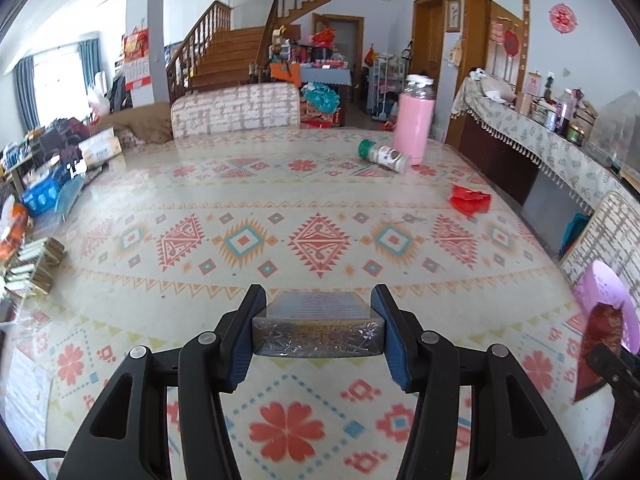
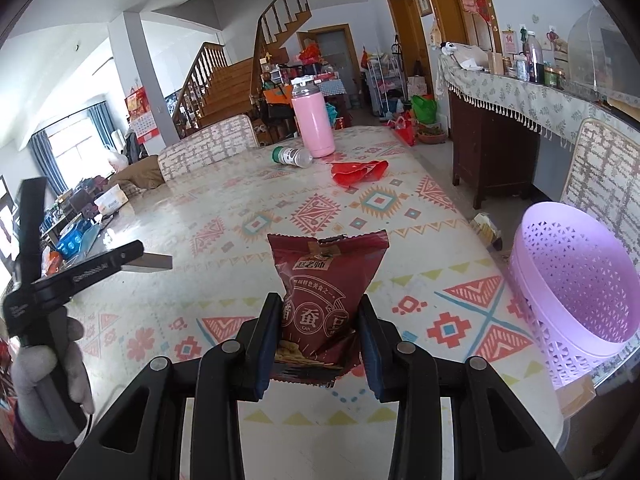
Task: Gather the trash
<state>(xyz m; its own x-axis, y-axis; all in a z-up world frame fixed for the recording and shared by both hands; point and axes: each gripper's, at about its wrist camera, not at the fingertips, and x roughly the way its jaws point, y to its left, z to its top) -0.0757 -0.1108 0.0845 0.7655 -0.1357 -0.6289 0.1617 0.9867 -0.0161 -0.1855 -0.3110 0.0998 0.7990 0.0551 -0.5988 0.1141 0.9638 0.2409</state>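
The left tongs (image 1: pixel 318 334) were clamped on a flat cellophane-wrapped box (image 1: pixel 318 320); the right tongs (image 2: pixel 318 344), narrowly parted, pinched a dark red snack wrapper (image 2: pixel 324 292), both held above the surface (image 2: pixel 224 208). The lilac basket (image 2: pixel 576 280) stood right of them. Carrying seemed underway; next, release over the basket. A crumpled red wrapper (image 2: pixel 358 171) lay far ahead.
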